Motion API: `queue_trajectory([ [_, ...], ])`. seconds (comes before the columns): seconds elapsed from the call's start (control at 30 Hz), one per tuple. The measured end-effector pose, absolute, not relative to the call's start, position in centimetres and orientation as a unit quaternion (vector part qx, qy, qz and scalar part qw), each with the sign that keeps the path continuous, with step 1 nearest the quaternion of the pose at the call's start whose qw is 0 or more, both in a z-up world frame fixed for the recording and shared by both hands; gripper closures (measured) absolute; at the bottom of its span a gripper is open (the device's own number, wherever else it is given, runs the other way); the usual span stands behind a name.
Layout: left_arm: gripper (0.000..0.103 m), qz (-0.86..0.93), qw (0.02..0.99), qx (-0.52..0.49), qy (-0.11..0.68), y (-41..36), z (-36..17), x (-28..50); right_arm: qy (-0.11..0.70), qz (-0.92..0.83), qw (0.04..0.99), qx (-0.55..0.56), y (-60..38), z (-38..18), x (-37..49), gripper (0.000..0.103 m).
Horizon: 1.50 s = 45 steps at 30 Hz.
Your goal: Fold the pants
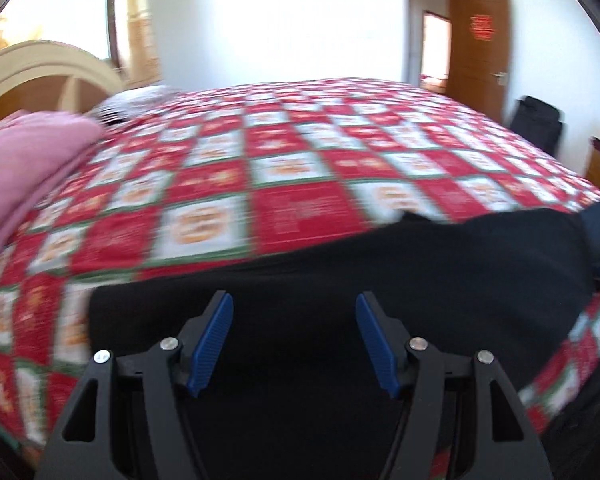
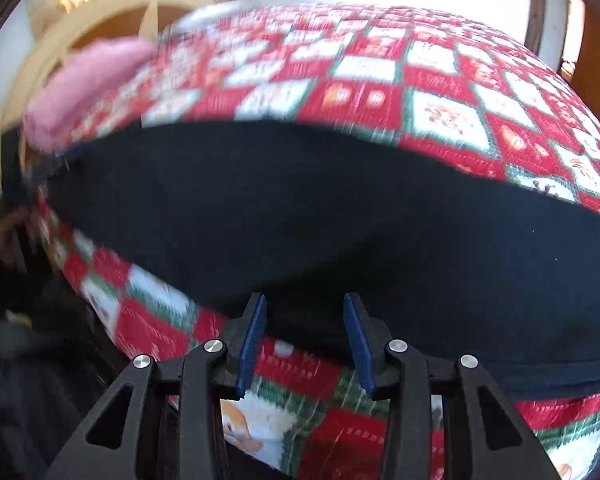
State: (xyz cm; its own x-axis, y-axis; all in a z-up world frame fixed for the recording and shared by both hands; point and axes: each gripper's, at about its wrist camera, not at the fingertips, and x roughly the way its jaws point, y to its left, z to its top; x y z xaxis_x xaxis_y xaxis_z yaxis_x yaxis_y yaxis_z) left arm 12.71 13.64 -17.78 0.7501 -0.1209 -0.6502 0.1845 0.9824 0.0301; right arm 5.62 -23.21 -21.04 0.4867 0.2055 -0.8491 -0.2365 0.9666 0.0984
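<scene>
Since both views are pretty blurry, details are limited, but the black pants [image 1: 340, 264] lie spread flat across the near edge of the bed, right under and ahead of both sets of jaws. Left gripper [image 1: 294, 344] hangs over the dark fabric with its blue pads wide apart, gripping nothing. Right gripper [image 2: 305, 344] sits at the pants' near hem, jaws parted too, nothing between them. Beyond is the red-and-white checkered quilt [image 1: 300, 152], with a pink blanket [image 1: 24, 160] off left.
</scene>
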Motion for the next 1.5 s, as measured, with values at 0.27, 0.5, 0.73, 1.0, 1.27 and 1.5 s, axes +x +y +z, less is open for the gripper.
queue_trajectory([
  [0.27,0.032,-0.009,0.933,-0.044,0.357,22.7,-18.9,15.3,0.45,0.126,0.883,0.046,-24.6,-20.3,5.4,0.061],
  [0.5,0.028,-0.032,0.926,-0.085,0.366,24.0,-20.3,16.0,0.432,0.116,0.894,-0.009,-23.0,-20.5,5.0,0.058],
  [0.73,0.049,-0.046,0.929,-0.062,0.363,23.1,-19.8,15.3,0.426,0.117,0.897,-0.003,-23.3,-20.6,5.1,0.057],
  [1.0,0.059,-0.013,0.952,-0.038,0.303,21.7,-17.7,13.6,0.42,0.111,0.901,-0.005,-23.0,-20.8,5.0,0.057],
  [1.27,0.042,-0.026,0.932,-0.119,0.341,24.8,-20.6,15.4,0.419,0.111,0.901,-0.017,-22.8,-20.9,4.9,0.055],
  [1.5,0.082,-0.067,0.929,-0.164,0.325,25.4,-19.5,14.4,0.413,0.107,0.904,-0.015,-22.6,-20.9,4.9,0.055],
])
